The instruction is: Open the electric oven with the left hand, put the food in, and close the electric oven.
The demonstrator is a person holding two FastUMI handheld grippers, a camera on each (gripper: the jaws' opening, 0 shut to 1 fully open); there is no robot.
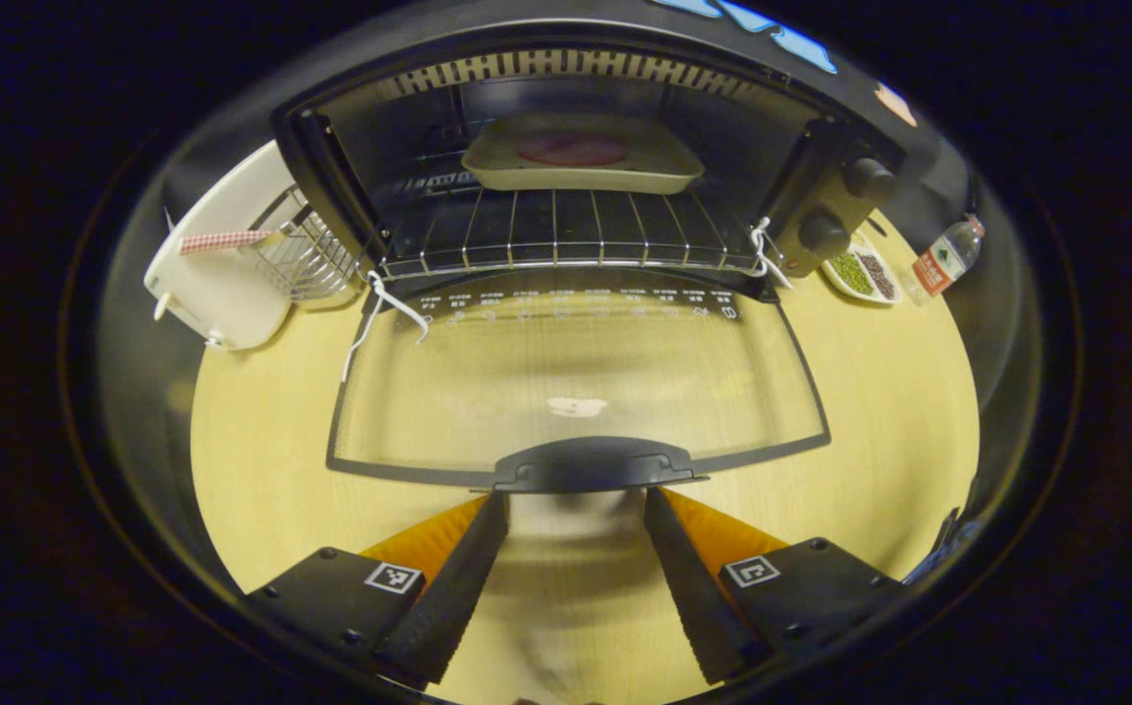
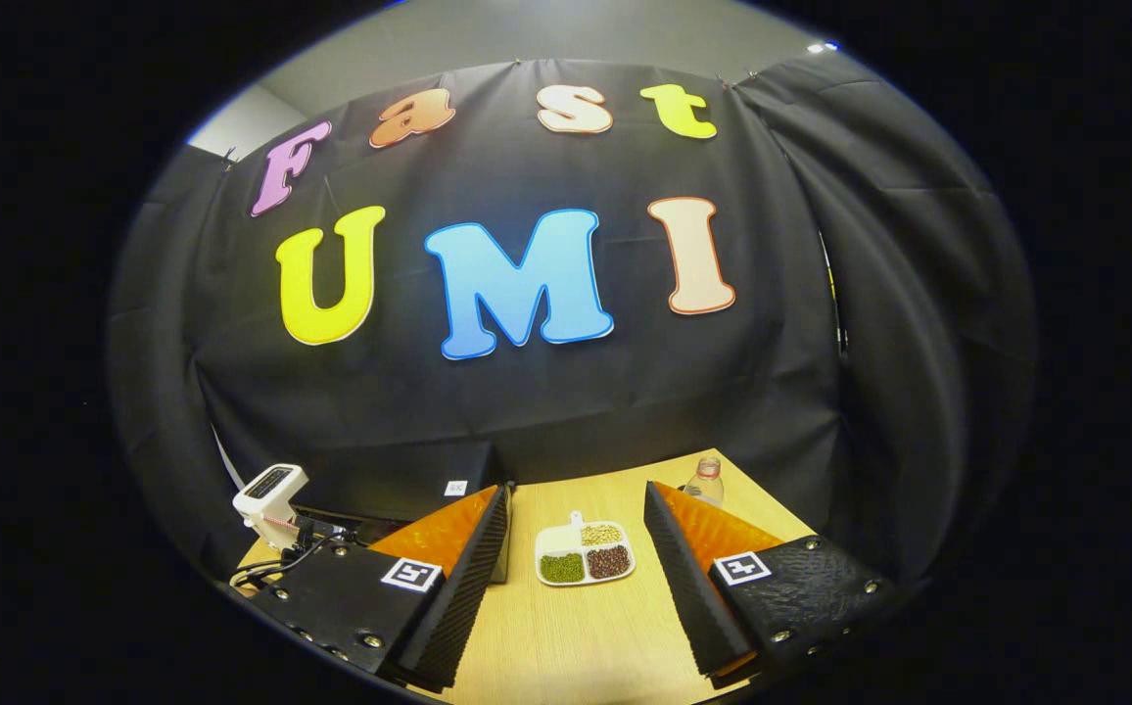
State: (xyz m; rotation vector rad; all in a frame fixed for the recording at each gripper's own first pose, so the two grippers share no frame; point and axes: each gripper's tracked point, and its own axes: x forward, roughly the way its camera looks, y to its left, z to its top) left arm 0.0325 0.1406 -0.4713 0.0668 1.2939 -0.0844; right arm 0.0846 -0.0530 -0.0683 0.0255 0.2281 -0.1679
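Oven door down, food tray inside on rack; left tongs agape at door handle, right tongs agape, idle. Next: lift door shut.

The electric oven stood open, its glass door lying flat; a tray of food sat on the rack; the left gripper gaped beside the door handle.

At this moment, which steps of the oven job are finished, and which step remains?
Done: the electric oven is open, its glass door folded down flat, and the tray of food sits on the wire rack inside. In hand: the left hand-held gripper is open, its fingers on either side just below the door handle, not gripping it. The right hand-held gripper is open and empty. Left: closing the door.
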